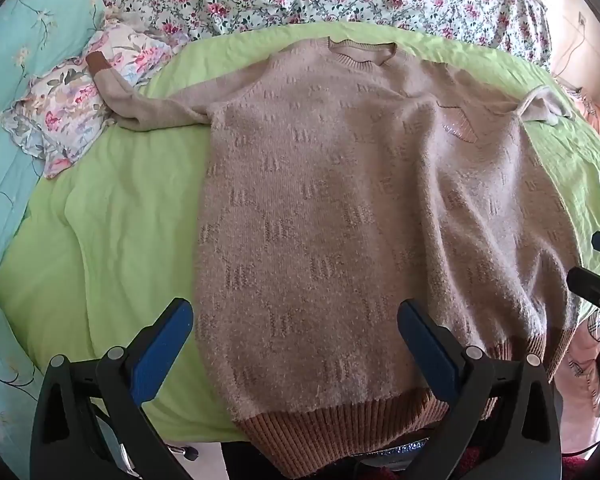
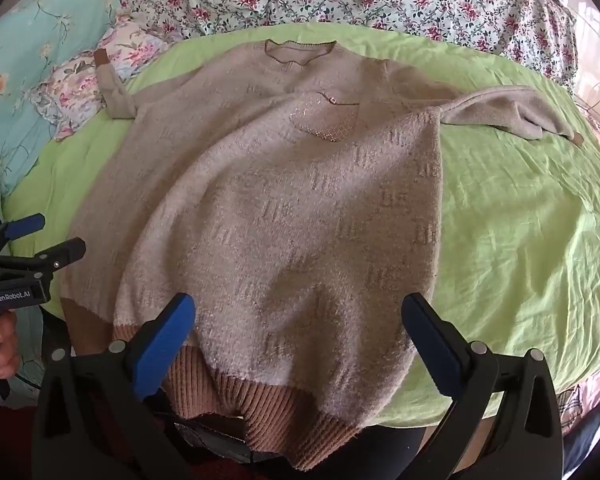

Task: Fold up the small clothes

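1. Your left gripper stands wide open and holds nothing; its jaws straddle the lower part of the sweater, above the knit. Your right gripper is equally wide and empty, poised above the sweater's lower part near the ribbed hem.

2. The sweater lies face up on the green sheet of the bed, neckline toward the far edge, hem hanging off the near edge. One sleeve runs out toward the far left corner, its cuff resting on the floral pillow; the other sleeve stretches toward the far right side.

3. Risk: the hem already droops over the near edge. If you pull toward yourself while pinching, I judge the whole garment could slide off the bed.

4. Risk: the knit looks thick and loose. A shallow pinch may catch only the top layer, so the front lifts and the back stays, giving a lopsided fold.

5. Risk: the body is rumpled, with a raised ridge running up its right side. Folding over that would likely lock in the bulge.

6. Risk: the cuff on the pillow may drag the pillow when that sleeve is drawn in.

7. Risk: your grippers sit near each other at the hem; crossing paths could knock them together.
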### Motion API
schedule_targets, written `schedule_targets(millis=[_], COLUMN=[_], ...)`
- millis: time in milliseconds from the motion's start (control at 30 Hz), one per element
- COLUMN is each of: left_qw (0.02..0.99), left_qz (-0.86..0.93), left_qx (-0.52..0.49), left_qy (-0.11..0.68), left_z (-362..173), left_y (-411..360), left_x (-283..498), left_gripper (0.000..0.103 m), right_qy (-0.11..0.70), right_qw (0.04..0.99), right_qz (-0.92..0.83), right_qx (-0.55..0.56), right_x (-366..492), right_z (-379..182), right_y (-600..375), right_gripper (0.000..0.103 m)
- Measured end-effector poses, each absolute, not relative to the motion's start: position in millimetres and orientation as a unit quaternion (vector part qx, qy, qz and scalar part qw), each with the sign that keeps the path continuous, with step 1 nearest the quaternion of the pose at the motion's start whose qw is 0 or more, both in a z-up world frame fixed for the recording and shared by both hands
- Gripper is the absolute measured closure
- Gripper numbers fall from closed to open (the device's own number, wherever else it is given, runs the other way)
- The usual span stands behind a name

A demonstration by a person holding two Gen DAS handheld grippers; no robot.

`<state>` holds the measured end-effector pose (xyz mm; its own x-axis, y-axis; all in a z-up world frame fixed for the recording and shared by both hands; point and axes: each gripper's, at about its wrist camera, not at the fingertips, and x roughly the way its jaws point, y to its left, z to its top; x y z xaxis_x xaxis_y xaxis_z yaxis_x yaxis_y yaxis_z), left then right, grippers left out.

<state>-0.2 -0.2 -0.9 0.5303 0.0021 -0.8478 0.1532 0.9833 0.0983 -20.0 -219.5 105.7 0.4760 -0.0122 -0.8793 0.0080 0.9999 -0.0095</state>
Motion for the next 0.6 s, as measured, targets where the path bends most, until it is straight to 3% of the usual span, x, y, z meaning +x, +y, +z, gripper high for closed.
schedule_targets(millis=[600], left_qw=[0.881], left_qz=[-0.044], left_qx=[0.081], left_qy=[0.465], left_z=[1.0], left_y=[8.1], left_x=[4.5], left_gripper=[0.001], right_qy=[0.506], right_qw=[0.862], right_qz=[0.003], right_qx=[0.008], right_x=[-7.2], right_z=[112.6], right_y=[-219.6], right_gripper=[0.000])
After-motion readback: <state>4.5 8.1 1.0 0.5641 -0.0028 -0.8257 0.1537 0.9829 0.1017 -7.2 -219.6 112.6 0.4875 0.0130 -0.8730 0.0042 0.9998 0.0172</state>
